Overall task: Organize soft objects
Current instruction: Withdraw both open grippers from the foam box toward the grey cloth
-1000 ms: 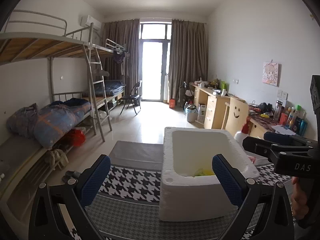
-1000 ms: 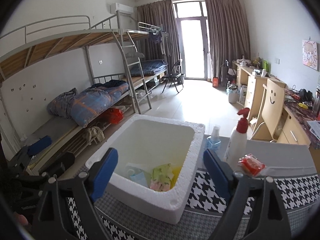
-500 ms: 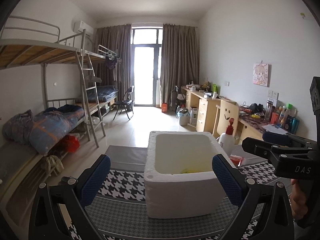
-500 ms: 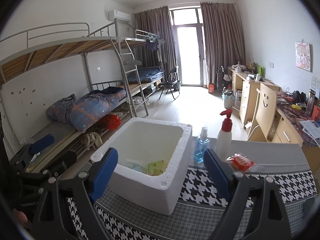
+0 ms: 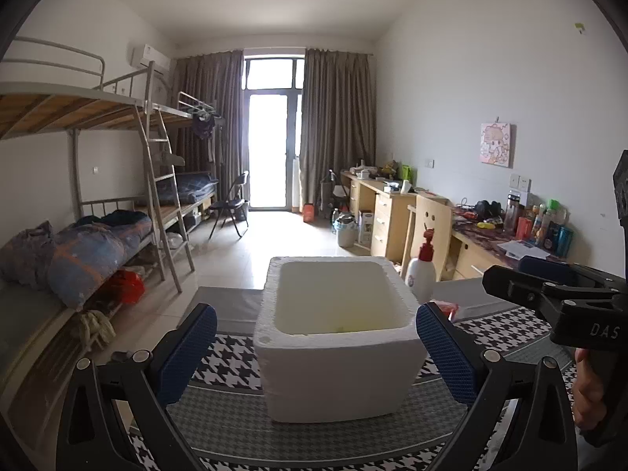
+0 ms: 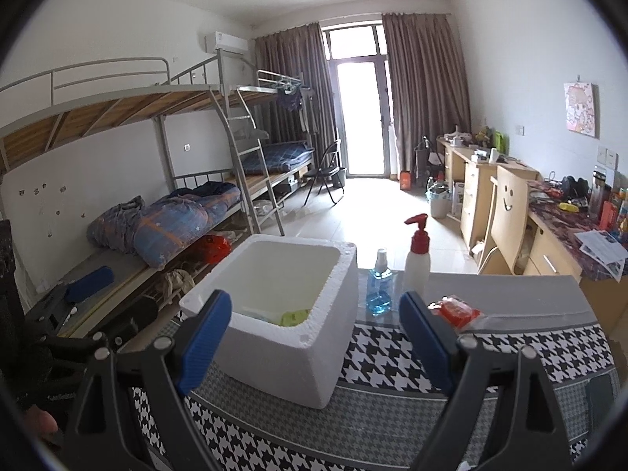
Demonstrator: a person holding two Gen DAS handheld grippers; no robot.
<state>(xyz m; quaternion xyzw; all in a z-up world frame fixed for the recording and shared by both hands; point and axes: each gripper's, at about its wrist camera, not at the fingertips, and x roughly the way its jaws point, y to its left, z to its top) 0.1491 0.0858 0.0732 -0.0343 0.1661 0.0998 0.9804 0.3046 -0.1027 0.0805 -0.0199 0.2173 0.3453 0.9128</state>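
A white foam box [image 5: 333, 376] stands on the houndstooth table cloth [image 5: 231, 365]. My left gripper [image 5: 316, 353] is open and empty, level with the box's near wall and short of it. In the right wrist view the same foam box [image 6: 282, 361] holds green and pale soft items [image 6: 294, 316] at its bottom. My right gripper [image 6: 314, 337] is open and empty, set back from the box's right corner. A red soft packet [image 6: 455, 310] lies on the table right of the box, beyond my right fingertip.
A blue spray bottle [image 6: 378, 286] and a white pump bottle with a red top [image 6: 418, 259] stand behind the box's right side. Bunk beds [image 5: 98, 243] line the left wall. Desks [image 5: 392, 212] and a wooden chair [image 6: 508, 216] line the right.
Both grippers have drawn back from the foam box, which now looks smaller and farther. The bottles and red packet show more fully. Both grippers stayed open.
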